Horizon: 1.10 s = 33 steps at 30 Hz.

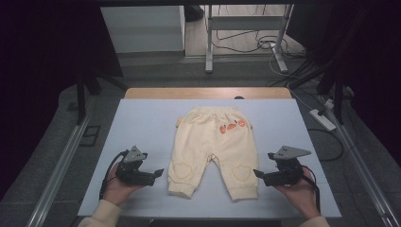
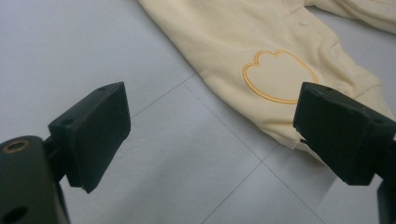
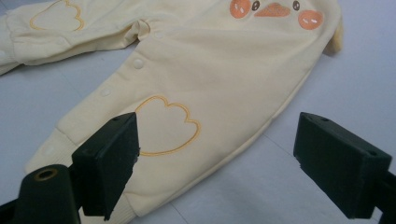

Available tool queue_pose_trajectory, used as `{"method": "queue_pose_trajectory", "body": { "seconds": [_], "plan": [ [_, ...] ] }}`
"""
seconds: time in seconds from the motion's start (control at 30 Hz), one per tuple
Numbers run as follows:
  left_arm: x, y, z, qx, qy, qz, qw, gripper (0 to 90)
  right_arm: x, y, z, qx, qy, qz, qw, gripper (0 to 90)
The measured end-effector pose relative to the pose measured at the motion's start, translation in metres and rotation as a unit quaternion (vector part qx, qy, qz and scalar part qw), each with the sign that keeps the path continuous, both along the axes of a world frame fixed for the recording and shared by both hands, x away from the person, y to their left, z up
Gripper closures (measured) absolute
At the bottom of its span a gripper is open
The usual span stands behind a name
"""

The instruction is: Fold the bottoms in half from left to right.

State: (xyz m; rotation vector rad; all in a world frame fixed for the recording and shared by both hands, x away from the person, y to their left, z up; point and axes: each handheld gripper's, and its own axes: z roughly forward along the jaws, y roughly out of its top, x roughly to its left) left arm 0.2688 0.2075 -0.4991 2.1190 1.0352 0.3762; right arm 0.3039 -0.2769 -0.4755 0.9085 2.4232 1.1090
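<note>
Landmark = the baby trousers (image 1: pixel 213 151); everything placed rel. to them.

Table (image 1: pixel 142 123) w/ pale grey-blue cover lies under the trousers; bare wooden edge (image 1: pixel 208 92) shows beyond the waistband. Past that: floor, white frame legs (image 1: pixel 208 42), loose cables (image 1: pixel 265 45). Power strip (image 1: pixel 322 119) on the floor, well off to the trousers' right. Metal rails (image 1: pixel 61 165) run along both sides of the table, well apart from the cloth.

Trousers: pale yellow, flat on the table's middle, waistband at the far side, both legs pointing toward the person. Orange duck face (image 1: pixel 231 126) on the seat, right of centre. Outlined paw shape on each knee: (image 1: pixel 180 169) and (image 1: pixel 241 172). Snap buttons (image 3: pixel 137 63) along the inner leg seam, seen in the right gripper view. Ribbed cuffs at the leg ends.

Left gripper (image 1: pixel 158 173) in the person's left hand (image 1: pixel 113 187), just beside the left cuff, not touching; jaws apart, nothing btwn them. In the left gripper view, bare table btwn the jaws, cuff and paw behind the right-hand jaw.

Right gripper (image 1: pixel 258 174) in the right hand (image 1: pixel 298 189), at the outer edge of the right leg near the cuff; jaws wide apart, empty. Whether it touches the cloth: can't tell.

Nothing lies btwn either gripper and the cuffs.
</note>
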Motion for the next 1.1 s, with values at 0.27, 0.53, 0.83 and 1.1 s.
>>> {"method": "queue_pose_trajectory", "body": {
  "seconds": [0.27,0.53,0.83,1.1],
  "plan": [
    [-0.0004,0.0019,0.0,-0.001,-0.004,0.006,1.0,11.2,-0.001,-0.0013,-0.0016,-0.001,-0.001,-0.002,1.0,14.7],
    [-0.0015,0.0017,-0.0003,-0.001,-0.006,0.005,1.0,11.1,-0.001,0.0006,-0.0021,-0.005,-0.003,-0.003,1.0,14.7],
    [-0.0005,0.0012,-0.0008,0.001,-0.005,0.005,1.0,11.1,-0.0013,0.0028,-0.0029,-0.008,0.0,0.0,1.0,14.7],
    [-0.0006,0.001,-0.0012,0.002,-0.004,0.004,1.0,11.2,-0.0015,0.0057,-0.0023,-0.008,-0.002,0.002,1.0,14.7]
  ]
}}
